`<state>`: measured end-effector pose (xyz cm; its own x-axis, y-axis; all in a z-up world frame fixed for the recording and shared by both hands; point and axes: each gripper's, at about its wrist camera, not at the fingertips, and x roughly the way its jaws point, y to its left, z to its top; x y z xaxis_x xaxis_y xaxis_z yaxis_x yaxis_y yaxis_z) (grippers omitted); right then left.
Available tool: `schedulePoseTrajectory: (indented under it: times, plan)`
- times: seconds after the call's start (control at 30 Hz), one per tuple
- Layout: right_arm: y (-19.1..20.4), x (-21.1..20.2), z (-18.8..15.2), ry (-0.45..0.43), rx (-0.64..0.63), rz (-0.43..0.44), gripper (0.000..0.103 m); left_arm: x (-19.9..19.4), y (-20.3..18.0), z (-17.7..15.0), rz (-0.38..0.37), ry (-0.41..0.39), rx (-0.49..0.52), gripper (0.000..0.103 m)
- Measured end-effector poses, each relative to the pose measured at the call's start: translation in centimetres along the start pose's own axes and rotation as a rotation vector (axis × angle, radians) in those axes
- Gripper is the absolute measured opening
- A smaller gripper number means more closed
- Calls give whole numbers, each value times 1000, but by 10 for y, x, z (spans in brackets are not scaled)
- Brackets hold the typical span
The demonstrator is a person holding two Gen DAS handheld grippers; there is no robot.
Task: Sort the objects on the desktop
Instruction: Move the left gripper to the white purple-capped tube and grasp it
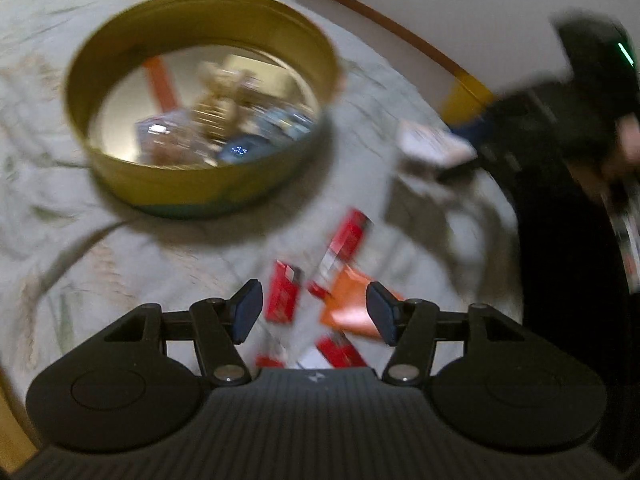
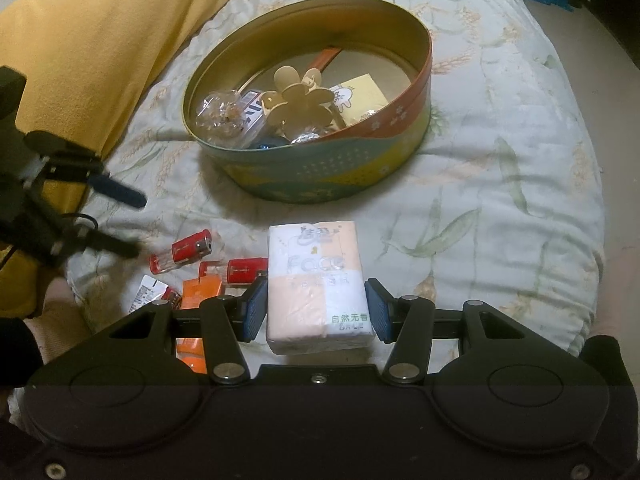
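Observation:
A round tin (image 2: pixel 320 176) (image 1: pixel 200 188) stands on the floral bedcover and holds a beige flower clip (image 2: pixel 298 96), a yellow note pad (image 2: pixel 360 94) and several small items. A white and peach tissue pack (image 2: pixel 318 288) lies between my right gripper's (image 2: pixel 316 308) open fingers; whether the pads touch it I cannot tell. It shows blurred in the left wrist view (image 1: pixel 434 144). Red lighters (image 2: pixel 192 250) (image 1: pixel 284 296) and orange packets (image 2: pixel 200 290) (image 1: pixel 348 300) lie to the left. My left gripper (image 1: pixel 316 310) is open and empty above them, also in the right wrist view (image 2: pixel 120 220).
A yellow pillow (image 2: pixel 100 40) lies at the back left of the bedcover (image 2: pixel 500 160). The bed's edge curves at the far right, with floor beyond. The left wrist view is motion-blurred.

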<state>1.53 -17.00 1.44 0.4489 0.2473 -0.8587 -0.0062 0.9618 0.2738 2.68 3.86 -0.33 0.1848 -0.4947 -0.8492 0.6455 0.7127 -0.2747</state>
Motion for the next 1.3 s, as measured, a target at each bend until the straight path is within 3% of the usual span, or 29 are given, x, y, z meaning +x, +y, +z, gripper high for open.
schedulePoseTrajectory:
  times: [0.17,0.33,0.47,0.67,0.83,0.93,1.03,1.13,1.23,1.27,1.3]
  plan:
    - [2,-1,0,3,-4,-1,50,9,-15,-20,-103,83,119,71]
    - [7,-2,1,5,-13,2,50,24,-32,-36,-127,174,271,71]
    - [10,0,1,11,-18,2,50,35,-36,-44,-99,228,373,73]
    - [12,2,0,18,-18,8,50,48,-42,-55,-33,249,482,86]
    - [14,5,0,21,-21,12,50,61,-45,-64,19,245,526,88]
    - [16,4,0,19,-22,14,50,63,-42,-62,23,236,513,89]
    - [17,4,-1,22,-23,13,50,70,-42,-63,16,262,564,92]
    - [18,6,-2,31,-22,12,50,74,-41,-62,-29,301,606,100]
    - [21,5,-2,29,-28,13,50,76,-35,-58,-38,293,563,96]
    - [22,4,-2,28,-29,15,50,74,-33,-56,-37,286,545,91]
    - [23,3,-3,28,-30,17,50,72,-30,-53,-27,275,531,75]
